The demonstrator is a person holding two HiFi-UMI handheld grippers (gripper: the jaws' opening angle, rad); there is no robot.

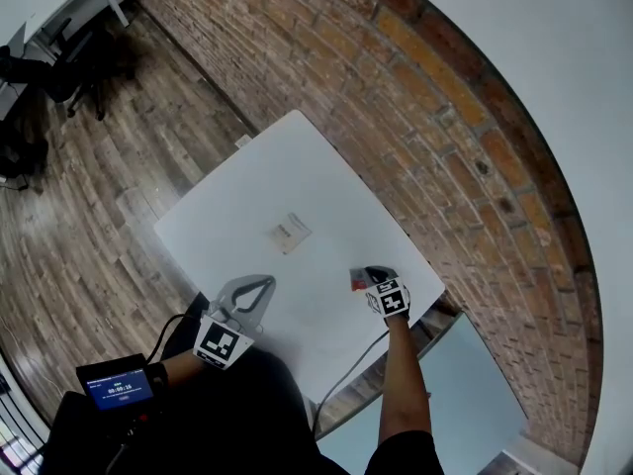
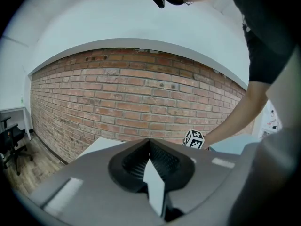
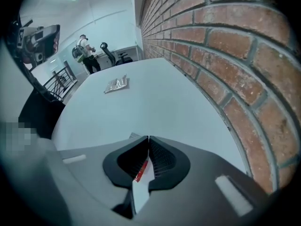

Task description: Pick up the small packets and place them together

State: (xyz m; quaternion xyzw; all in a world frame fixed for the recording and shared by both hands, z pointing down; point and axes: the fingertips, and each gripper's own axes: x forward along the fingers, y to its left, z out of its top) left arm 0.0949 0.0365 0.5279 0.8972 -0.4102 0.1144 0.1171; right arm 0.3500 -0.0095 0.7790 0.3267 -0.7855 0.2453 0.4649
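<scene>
The right hand-held gripper [image 1: 371, 275] is pinching a red packet [image 3: 140, 170], its jaws closed on it, low over the table [image 1: 247, 216] on the side by the brick wall [image 1: 415, 117]. A pale packet [image 1: 292, 233] is lying near the table's middle, well apart from the red one. The left hand-held gripper [image 1: 267, 282] is hanging at the near edge, its jaws pressed together with nothing between them.

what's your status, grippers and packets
Right gripper shut on red packet, toward table's right corner. Left gripper shut, empty. Second packet lies mid-table, nothing between.
</scene>
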